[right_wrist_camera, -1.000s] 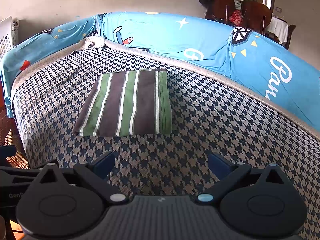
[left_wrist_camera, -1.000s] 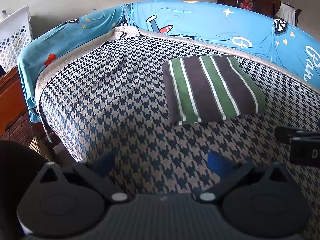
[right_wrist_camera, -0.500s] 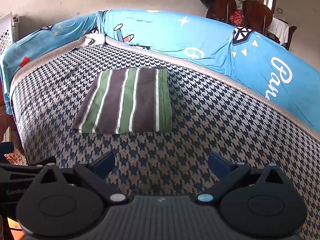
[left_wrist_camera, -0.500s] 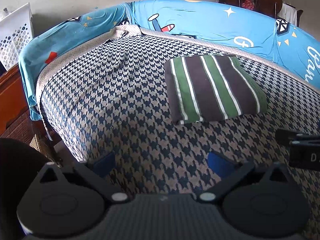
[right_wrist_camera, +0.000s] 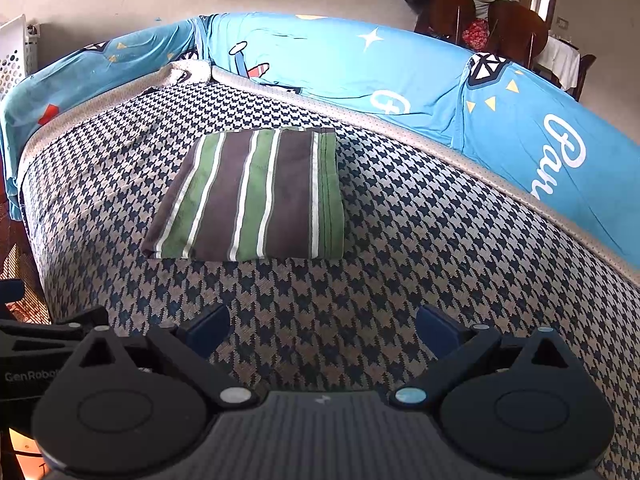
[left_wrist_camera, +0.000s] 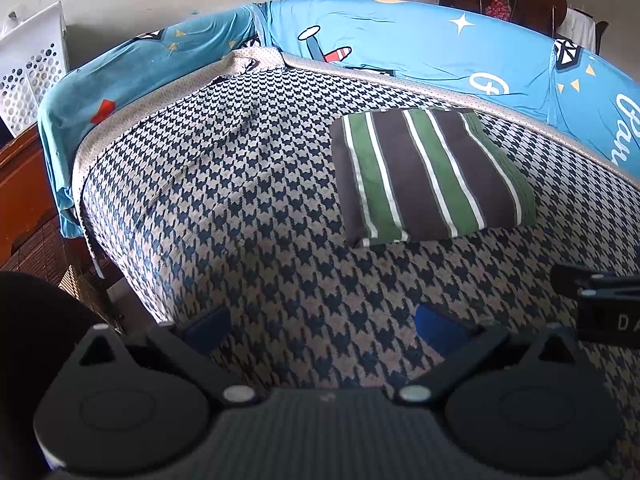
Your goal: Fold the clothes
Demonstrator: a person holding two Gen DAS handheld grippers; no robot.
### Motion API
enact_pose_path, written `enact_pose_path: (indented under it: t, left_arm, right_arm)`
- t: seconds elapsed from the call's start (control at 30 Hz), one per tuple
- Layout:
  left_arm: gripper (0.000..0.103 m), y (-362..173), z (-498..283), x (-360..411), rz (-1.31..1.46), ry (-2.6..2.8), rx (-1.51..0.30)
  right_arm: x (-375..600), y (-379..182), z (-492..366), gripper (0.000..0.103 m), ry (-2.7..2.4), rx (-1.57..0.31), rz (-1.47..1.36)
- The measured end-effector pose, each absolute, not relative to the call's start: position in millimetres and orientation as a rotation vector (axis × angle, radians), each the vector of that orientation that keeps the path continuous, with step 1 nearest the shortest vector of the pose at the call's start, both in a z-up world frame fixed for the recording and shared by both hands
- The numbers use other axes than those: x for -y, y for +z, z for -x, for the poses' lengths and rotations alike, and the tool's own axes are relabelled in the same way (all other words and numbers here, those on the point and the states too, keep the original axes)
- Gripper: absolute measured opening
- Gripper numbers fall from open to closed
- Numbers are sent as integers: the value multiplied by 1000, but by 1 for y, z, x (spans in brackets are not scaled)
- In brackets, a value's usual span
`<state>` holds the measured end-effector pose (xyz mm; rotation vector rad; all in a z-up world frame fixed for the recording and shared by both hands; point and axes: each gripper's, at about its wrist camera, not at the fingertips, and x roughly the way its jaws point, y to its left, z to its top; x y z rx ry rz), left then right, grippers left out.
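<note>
Houndstooth bed bare and open on all sides of the folded striped cloth, the only thing lying on it. Blue cartoon-print bolster walls off the far and left edges. Both tongs, left tongs and right tongs, spread wide over the near edge, nothing between them and the cloth.

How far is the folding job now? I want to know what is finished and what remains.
Done: the striped cloth lies folded into a neat flat rectangle on the houndstooth cover. In hand: nothing; the left gripper and the right gripper are both open, empty, and short of the cloth. Left: no other unfolded garment shows in either view, so the fold looks complete, unless one more fold is wanted.
</note>
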<state>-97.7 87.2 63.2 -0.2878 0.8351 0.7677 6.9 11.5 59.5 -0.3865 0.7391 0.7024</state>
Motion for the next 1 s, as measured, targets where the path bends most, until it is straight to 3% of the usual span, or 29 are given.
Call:
enact_pose_path:
  t: [1.0]
  left_arm:
    - [103,61,100,-87,287,764,-830]
  right_arm:
    - [-15,55,-3,101,703,-740,440]
